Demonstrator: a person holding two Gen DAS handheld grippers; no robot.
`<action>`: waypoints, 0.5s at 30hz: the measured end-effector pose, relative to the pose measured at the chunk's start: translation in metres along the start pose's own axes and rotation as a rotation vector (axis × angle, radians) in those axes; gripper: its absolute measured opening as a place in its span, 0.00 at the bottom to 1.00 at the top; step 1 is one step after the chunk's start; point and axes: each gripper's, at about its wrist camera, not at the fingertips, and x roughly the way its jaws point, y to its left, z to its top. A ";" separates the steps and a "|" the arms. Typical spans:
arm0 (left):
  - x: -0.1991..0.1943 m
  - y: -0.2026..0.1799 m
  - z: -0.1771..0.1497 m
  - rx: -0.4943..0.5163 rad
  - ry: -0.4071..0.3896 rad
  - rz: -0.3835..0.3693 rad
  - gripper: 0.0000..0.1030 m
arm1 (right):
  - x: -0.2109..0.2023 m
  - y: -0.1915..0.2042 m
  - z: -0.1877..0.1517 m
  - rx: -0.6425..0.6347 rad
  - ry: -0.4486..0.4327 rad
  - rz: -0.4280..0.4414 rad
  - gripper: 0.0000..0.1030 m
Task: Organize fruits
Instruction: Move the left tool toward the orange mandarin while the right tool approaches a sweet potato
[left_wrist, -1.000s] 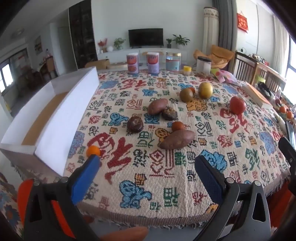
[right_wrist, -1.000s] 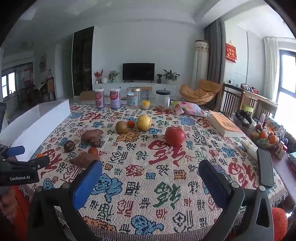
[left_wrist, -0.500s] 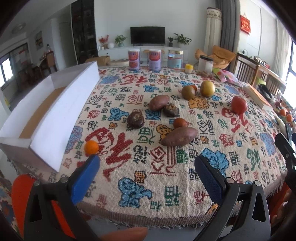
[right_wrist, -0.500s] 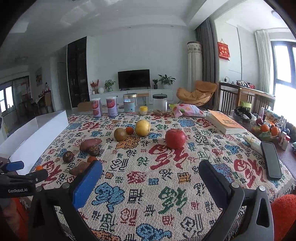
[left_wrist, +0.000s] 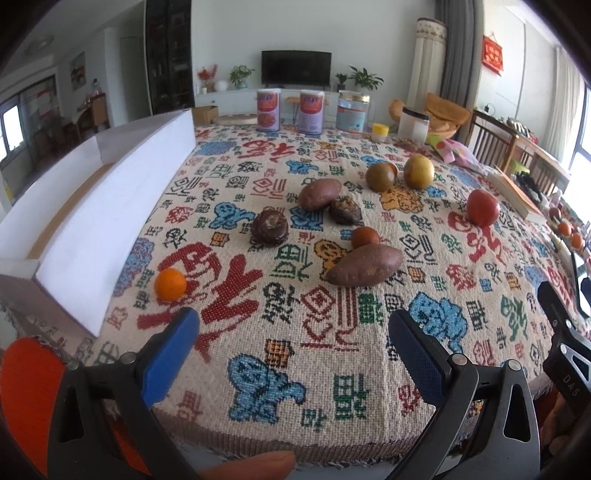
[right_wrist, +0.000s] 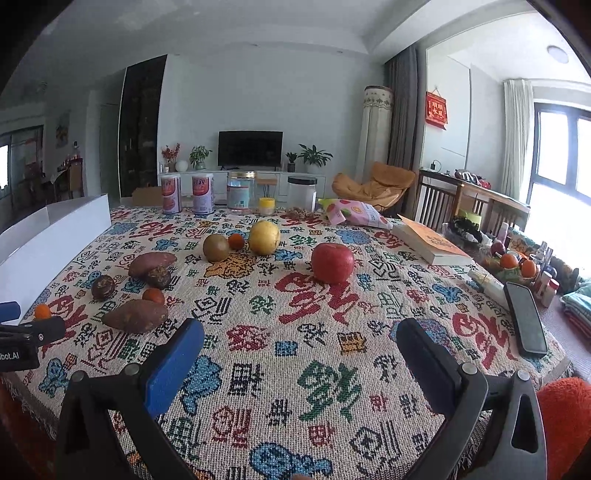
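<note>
Fruit lies loose on a patterned tablecloth (left_wrist: 295, 350). In the left wrist view I see a small orange (left_wrist: 170, 283) by a white open box (left_wrist: 110, 206), a sweet potato (left_wrist: 365, 265), a second sweet potato (left_wrist: 319, 194), two dark round fruits (left_wrist: 269, 229), a red apple (left_wrist: 482, 207) and a yellow pear (left_wrist: 418, 171). My left gripper (left_wrist: 291, 347) is open and empty over the near table edge. My right gripper (right_wrist: 299, 354) is open and empty, with the apple (right_wrist: 332, 263) ahead of it.
Several jars and cans (left_wrist: 310, 110) stand along the far edge. A book (right_wrist: 430, 243), a snack bag (right_wrist: 351, 214) and a black phone (right_wrist: 524, 323) lie on the right side. A fruit basket (right_wrist: 513, 264) sits off the table's right edge.
Both grippers have moved forward over the table and the fruit looks closer. Both stay open. No fruit has moved.
</note>
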 end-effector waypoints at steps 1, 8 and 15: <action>0.002 0.000 0.000 -0.004 0.001 -0.003 1.00 | 0.001 0.002 -0.002 -0.011 -0.001 -0.003 1.00; 0.007 0.000 -0.006 -0.003 -0.007 0.004 1.00 | 0.008 0.011 -0.010 -0.048 0.000 0.036 1.00; 0.015 -0.006 -0.015 0.024 0.009 0.010 1.00 | 0.008 0.018 -0.013 -0.085 -0.012 0.058 1.00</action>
